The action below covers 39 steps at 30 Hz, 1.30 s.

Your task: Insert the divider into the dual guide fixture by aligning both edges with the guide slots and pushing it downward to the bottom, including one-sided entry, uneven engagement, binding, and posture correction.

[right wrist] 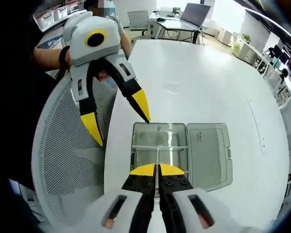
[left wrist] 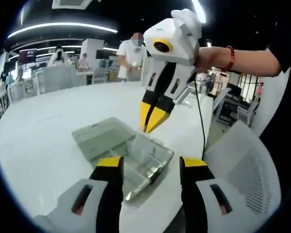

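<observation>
A clear plastic box point(right wrist: 172, 138), the fixture, lies on the white table point(right wrist: 199, 77) with its lid point(right wrist: 206, 148) folded open beside it. My right gripper point(right wrist: 157, 169) is shut directly above the box, pinching a thin clear divider point(right wrist: 158, 145) that I see edge-on, reaching down into the box. A clear cross wall point(right wrist: 145, 147) spans the box. In the left gripper view the right gripper point(left wrist: 149, 127) points down over the box point(left wrist: 157, 162), the clear divider point(left wrist: 144, 147) below its tips. My left gripper point(left wrist: 152, 165) is open, near the box's table-edge side, holding nothing; it appears as the left gripper point(right wrist: 122, 129) from the right gripper view.
The box sits close to the table's edge. A white mesh chair point(left wrist: 245, 170) stands right at that edge, the same chair point(right wrist: 63, 145) under the left gripper. A black cable point(left wrist: 202, 121) hangs from the right gripper. People and desks point(left wrist: 63, 73) are far behind.
</observation>
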### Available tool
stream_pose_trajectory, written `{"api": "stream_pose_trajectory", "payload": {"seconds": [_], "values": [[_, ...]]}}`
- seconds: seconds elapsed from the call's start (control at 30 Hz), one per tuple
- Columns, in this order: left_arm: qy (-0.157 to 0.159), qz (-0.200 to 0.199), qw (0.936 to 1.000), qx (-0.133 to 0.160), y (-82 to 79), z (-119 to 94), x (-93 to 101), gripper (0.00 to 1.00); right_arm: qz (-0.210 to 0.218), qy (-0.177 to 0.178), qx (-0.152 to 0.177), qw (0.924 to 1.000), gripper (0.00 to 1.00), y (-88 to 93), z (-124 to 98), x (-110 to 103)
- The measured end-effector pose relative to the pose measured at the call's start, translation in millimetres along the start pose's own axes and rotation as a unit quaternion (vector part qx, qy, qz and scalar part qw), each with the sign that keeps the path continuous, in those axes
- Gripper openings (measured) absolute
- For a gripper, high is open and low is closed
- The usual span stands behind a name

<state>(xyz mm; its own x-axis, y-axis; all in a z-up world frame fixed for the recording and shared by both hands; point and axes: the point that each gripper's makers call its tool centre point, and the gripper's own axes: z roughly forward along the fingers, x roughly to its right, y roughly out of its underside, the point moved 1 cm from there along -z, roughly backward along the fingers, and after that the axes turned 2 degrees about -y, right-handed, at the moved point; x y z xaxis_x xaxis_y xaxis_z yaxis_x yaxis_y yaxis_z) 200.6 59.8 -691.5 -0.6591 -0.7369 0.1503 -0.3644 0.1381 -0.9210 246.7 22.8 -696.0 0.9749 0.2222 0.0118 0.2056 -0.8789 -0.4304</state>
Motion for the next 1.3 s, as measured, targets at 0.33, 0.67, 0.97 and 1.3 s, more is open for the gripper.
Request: {"api": "stream_pose_trajectory", "payload": {"seconds": [0.33, 0.67, 0.97, 1.3], "values": [[-0.026, 0.001, 0.9995, 0.016, -1.6, -1.9, -10.1, 0.74, -0.006, -0.014, -0.009, 0.9998, 0.00, 0.6, 8.6, 3.5], [-0.033, -0.004, 0.9994, 0.012, 1.1, -2.0, -12.9, 0.79, -0.016, -0.021, -0.024, 0.9994, 0.00, -2.3, 19.0, 4.6], [-0.037, -0.011, 0.9991, 0.017, -1.6, -3.8, -12.7, 0.78, -0.010, -0.023, -0.041, 0.9988, 0.00, 1.1, 24.2, 5.2], [-0.038, -0.013, 0.9991, 0.016, -0.9, -3.9, -14.1, 0.77, 0.005, -0.027, -0.039, 0.9988, 0.00, 1.1, 25.9, 6.1]]}}
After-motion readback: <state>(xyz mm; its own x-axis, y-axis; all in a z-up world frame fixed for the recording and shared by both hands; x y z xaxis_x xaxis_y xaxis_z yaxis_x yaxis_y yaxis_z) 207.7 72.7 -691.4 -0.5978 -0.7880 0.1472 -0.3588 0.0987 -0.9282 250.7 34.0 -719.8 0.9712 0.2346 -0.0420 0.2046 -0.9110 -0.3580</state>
